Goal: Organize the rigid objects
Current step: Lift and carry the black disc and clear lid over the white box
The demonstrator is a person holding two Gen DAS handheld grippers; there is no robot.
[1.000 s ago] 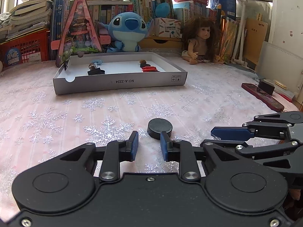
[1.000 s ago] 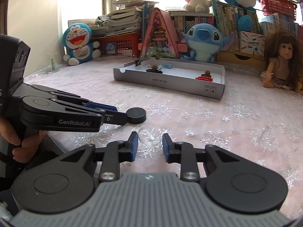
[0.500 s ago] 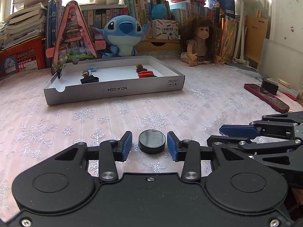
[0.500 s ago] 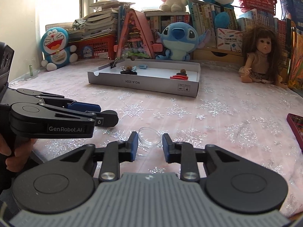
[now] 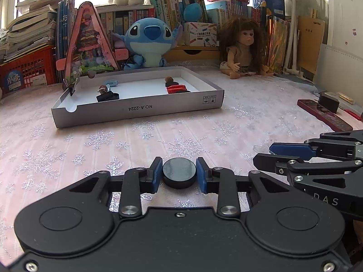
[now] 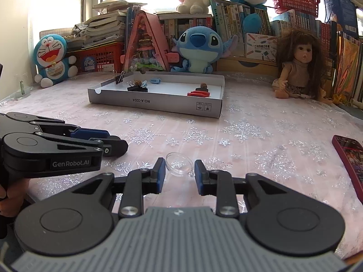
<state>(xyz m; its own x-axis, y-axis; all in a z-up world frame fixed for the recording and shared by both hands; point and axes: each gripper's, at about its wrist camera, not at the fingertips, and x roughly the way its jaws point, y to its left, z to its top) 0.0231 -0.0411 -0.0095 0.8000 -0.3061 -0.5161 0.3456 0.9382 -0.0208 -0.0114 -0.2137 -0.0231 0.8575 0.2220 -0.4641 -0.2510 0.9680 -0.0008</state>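
Observation:
A black disc lies on the snowflake tablecloth between the blue pads of my left gripper. Its jaws are closing, and both pads touch the disc's sides. A small clear plastic dish sits on the cloth just ahead of my right gripper, whose jaws stand a little apart, with a gap to the dish on each side. The right gripper also shows at the right of the left wrist view. In the right wrist view the left gripper sits at the left. Farther back lies a shallow grey cardboard tray with binder clips and small items.
A dark red remote and a black adapter lie at the right. A doll, a blue plush, a pink triangular toy house and stacked books line the back. Bare cloth lies between grippers and tray.
My left gripper moved forward until the black disc came between its jaws, opened wider, then closed onto it. The right gripper swung slightly; the clear dish stays at its fingertips.

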